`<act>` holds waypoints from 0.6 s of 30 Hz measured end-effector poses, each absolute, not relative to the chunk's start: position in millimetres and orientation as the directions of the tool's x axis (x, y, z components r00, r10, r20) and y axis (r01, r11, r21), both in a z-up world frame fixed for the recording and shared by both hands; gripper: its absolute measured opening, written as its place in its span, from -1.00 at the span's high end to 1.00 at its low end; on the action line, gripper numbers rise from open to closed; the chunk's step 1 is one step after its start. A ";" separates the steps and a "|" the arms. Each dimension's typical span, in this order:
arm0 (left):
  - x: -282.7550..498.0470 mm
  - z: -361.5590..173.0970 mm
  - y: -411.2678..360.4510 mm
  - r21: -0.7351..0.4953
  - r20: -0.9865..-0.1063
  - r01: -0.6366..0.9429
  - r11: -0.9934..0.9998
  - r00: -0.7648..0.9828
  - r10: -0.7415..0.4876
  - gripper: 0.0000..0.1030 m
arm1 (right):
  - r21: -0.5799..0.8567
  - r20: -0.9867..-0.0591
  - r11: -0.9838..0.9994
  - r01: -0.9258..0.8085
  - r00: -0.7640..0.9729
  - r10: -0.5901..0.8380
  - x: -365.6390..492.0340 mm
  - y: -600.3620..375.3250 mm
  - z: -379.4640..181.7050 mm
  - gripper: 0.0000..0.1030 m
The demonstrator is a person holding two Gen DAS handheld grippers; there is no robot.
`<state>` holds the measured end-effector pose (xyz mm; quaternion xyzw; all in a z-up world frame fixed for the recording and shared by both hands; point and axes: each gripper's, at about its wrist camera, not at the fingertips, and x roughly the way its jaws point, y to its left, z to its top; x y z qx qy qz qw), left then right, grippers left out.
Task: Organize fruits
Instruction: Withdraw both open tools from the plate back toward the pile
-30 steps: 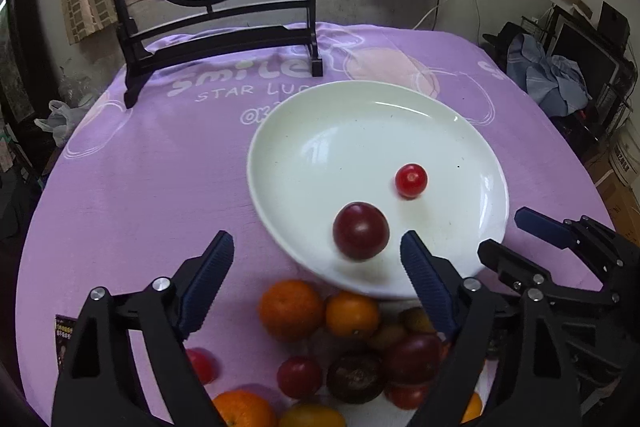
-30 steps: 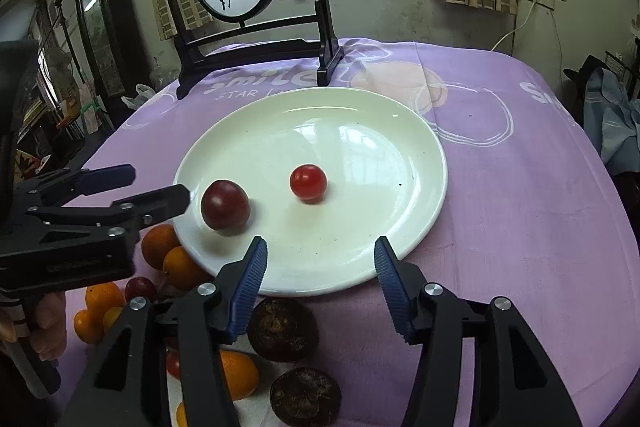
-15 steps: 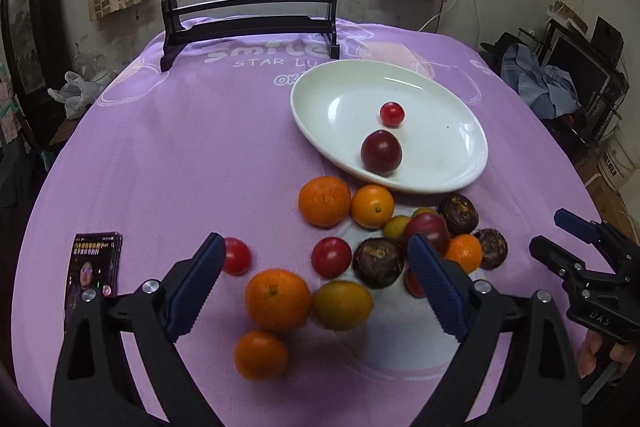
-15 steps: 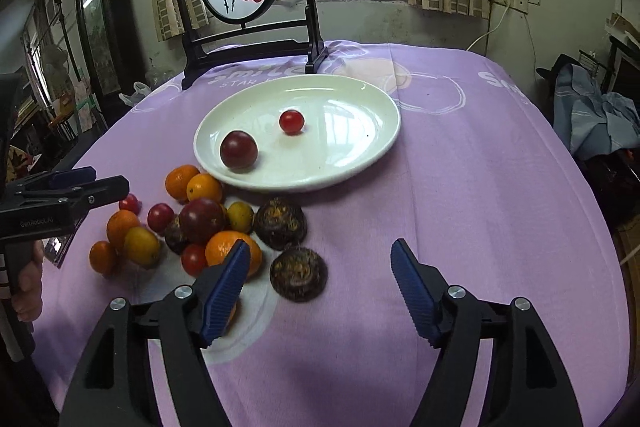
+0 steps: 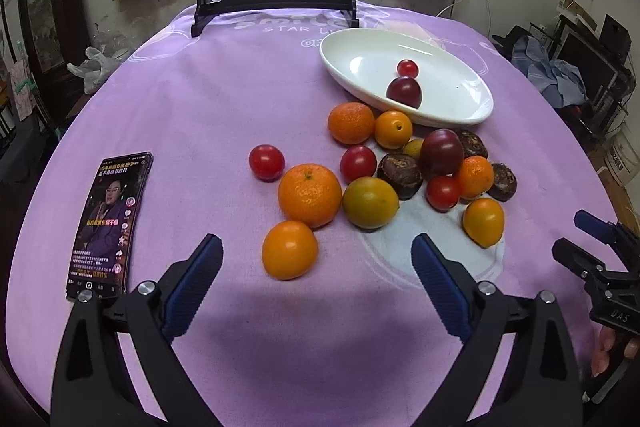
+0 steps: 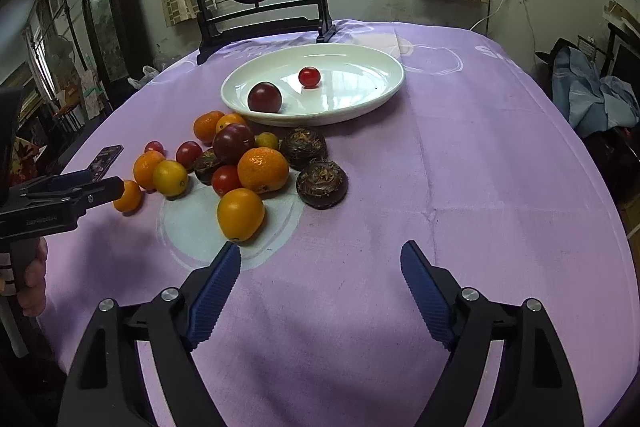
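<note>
While both jaws are opening on nothing, the left hand-held gripper (image 5: 316,267) hangs nearest an orange (image 5: 290,249) (just ahead); the right hand-held gripper (image 6: 320,281) trails beside the pile.

Black gripper frames (image 5: 316,275), ribbed blue fingers (image 5: 436,279), silver screws.

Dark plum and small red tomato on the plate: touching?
Apart. The right wrist view shows bare white plate between the dark plum and the small red tomato.

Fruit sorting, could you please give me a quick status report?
Left hand-held gripper and right hand-held gripper empty, jaws opening. White plate holds a dark plum and a cherry tomato. Phone lies beside the pile.
</note>
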<state>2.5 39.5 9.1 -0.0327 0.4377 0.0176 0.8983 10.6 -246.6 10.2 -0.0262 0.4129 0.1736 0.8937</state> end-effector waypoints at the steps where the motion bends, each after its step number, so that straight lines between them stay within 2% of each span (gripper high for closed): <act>1: 0.5 7.4 40.3 -0.043 -0.790 -0.062 0.997 0.613 0.004 -0.84 | 0.104 -0.748 0.935 -0.338 0.594 0.297 8.5 -246.0 9.5 -0.64; 18: 5.9 -20.2 57.0 -0.011 -0.818 -0.107 0.994 0.573 0.052 -0.84 | 0.124 -0.776 0.926 -0.358 0.546 0.315 11.1 -236.8 -4.8 -0.68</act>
